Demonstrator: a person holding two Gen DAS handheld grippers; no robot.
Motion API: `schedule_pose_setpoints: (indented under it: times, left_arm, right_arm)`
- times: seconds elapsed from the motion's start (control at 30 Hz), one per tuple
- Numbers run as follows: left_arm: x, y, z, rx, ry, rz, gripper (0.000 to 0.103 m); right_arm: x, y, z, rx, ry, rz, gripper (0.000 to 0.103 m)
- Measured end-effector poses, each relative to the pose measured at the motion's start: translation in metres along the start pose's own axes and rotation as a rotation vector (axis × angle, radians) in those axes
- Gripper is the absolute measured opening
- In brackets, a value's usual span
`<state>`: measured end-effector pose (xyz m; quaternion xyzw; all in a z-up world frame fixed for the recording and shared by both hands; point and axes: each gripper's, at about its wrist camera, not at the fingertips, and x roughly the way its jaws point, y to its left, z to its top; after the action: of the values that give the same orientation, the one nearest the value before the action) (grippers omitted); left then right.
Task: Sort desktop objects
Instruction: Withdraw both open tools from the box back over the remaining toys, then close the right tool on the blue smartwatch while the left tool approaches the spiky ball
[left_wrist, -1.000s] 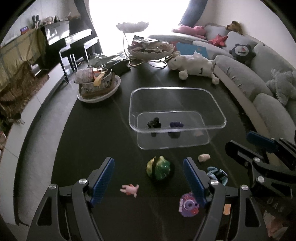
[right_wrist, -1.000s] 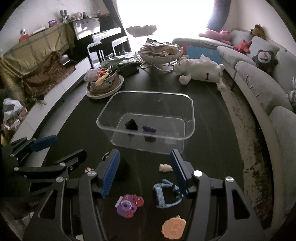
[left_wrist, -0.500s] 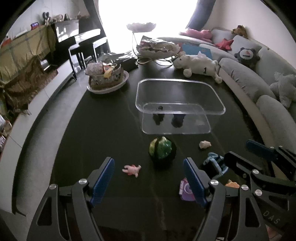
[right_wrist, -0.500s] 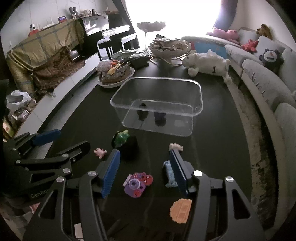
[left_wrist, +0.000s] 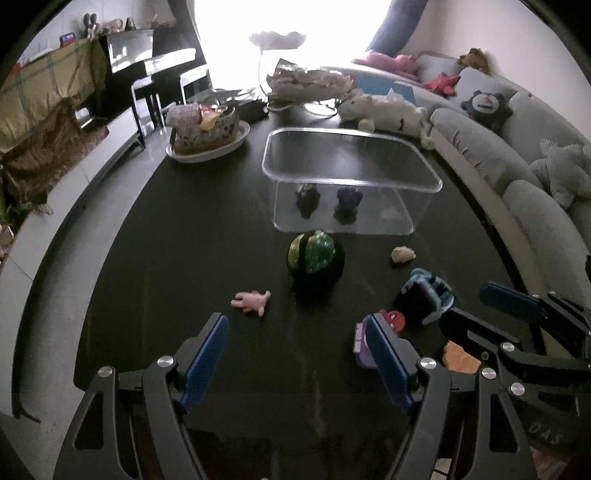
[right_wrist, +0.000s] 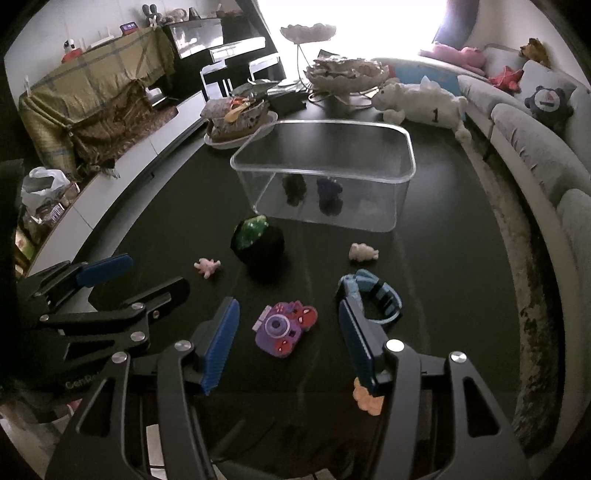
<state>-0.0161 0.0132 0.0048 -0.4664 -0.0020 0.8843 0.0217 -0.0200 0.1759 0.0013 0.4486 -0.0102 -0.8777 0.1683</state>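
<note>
A clear plastic bin (left_wrist: 424, 184) (right_wrist: 404, 147) stands mid-table with a black toy (left_wrist: 307, 195) and a dark purple toy (left_wrist: 349, 199) inside. In front lie a green and black ball (left_wrist: 316, 258) (right_wrist: 258, 240), a pink figure (left_wrist: 252, 301) (right_wrist: 207, 266), a cream figure (left_wrist: 402, 254) (right_wrist: 364, 253), a blue watch (left_wrist: 428, 291) (right_wrist: 373, 291), a purple camera toy (right_wrist: 282, 328) and an orange piece (right_wrist: 367, 400). My left gripper (left_wrist: 295, 350) is open and empty near the front edge. My right gripper (right_wrist: 288, 339) is open, with the camera toy below between its fingers.
The table is dark (left_wrist: 192, 240). A basket on a white plate (left_wrist: 207, 129) stands at the back left. A white plush toy (left_wrist: 388, 110) and a bowl on a stand (left_wrist: 306, 81) are at the back. A grey sofa (left_wrist: 498, 166) runs along the right side.
Both grippers have pulled back toward the front edge and lowered. The bin now looks farther off. More small toys show in front of the fingers. Both stay open.
</note>
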Motion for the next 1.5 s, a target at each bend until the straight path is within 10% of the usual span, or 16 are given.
schedule_pose_setpoints:
  times: [1.5]
  left_arm:
    - [0.060, -0.029, -0.003, 0.014, 0.092, 0.023, 0.073]
  right_arm:
    - [0.042, -0.036, -0.013, 0.028, 0.091, -0.030, 0.041]
